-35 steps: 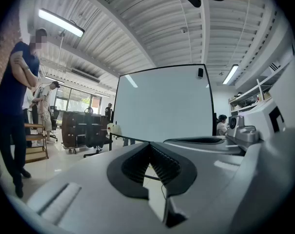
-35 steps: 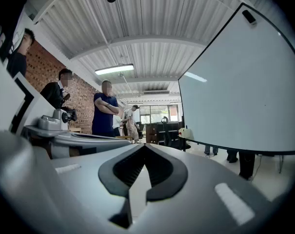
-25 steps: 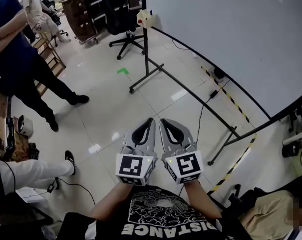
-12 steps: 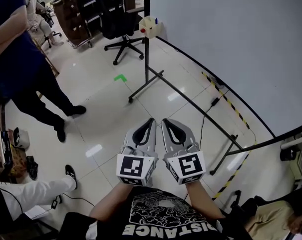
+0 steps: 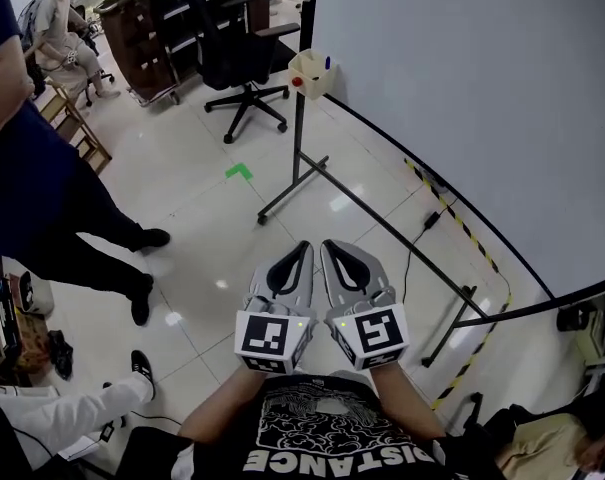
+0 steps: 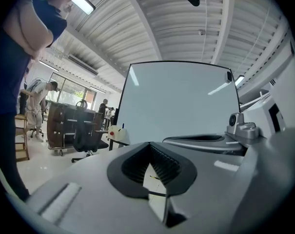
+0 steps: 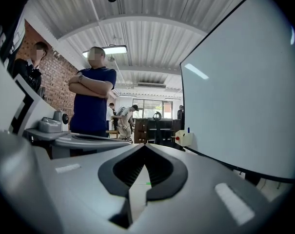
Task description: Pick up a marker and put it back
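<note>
Marker (image 5: pixel 327 64) – the blue one – stands in the beige holder box (image 5: pixel 308 74) on the whiteboard stand, nearer than a second ago. By the chest, left gripper (image 5: pixel 300 249) and right gripper (image 5: pixel 329 247) stay closed on nothing – the approach has only begun.

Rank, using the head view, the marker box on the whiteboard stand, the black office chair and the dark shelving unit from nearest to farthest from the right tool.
1. Marker box: on top of the stand post, straight ahead of the right tool.
2. Black office chair: ahead and to the left, beyond the box.
3. Dark shelving unit: far left, behind the chair.
</note>
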Demonstrator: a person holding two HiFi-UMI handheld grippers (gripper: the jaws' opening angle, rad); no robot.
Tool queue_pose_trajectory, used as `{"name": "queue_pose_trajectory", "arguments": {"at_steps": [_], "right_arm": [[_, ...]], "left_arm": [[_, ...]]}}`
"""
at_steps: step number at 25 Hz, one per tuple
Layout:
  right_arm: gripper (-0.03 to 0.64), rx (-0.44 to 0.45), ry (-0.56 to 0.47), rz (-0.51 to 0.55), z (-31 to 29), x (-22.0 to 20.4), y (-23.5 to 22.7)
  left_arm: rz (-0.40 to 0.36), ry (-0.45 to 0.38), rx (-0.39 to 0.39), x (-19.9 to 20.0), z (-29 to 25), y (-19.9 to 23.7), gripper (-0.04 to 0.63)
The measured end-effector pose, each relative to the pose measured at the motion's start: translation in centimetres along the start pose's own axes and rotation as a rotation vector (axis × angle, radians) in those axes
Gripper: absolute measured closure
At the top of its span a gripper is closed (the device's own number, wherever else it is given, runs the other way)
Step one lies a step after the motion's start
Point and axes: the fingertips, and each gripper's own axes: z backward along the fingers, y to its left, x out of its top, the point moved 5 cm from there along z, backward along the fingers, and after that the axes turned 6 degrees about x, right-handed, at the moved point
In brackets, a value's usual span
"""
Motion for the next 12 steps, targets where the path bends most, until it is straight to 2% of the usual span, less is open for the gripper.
{"name": "queue_pose_trajectory", "arguments": {"at_steps": [12], "right_arm": [[0.617,-0.001,-0.036,0.009,-4.9,0.0,-4.6]], "left_arm": [[-0.013,-0.015,-0.003,0.0,-5.7,2.3,0.589]]}}
